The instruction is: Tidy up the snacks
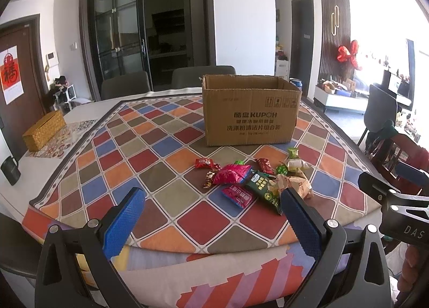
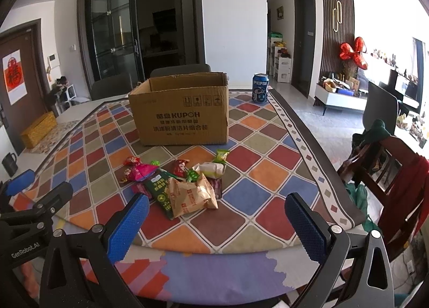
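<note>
A pile of wrapped snacks [image 1: 254, 182] lies on the checkered tablecloth, in front of an open cardboard box [image 1: 250, 109]. It holds a pink packet [image 1: 232, 174], a dark green packet [image 1: 264, 191], a tan paper packet [image 1: 295, 186] and small red and green candies. The right wrist view shows the pile [image 2: 182, 187] and the box [image 2: 182, 112] too. My left gripper [image 1: 211, 208] is open and empty, near the table's front edge, left of the pile. My right gripper [image 2: 217, 212] is open and empty, just short of the tan packet [image 2: 191, 198].
A Pepsi can [image 2: 260, 91] stands right of and behind the box. A yellow woven box [image 1: 44, 131] and a dark mug [image 1: 10, 170] sit at the table's left. Chairs stand behind the table, and a wooden chair with red cloth [image 2: 396, 182] stands at the right.
</note>
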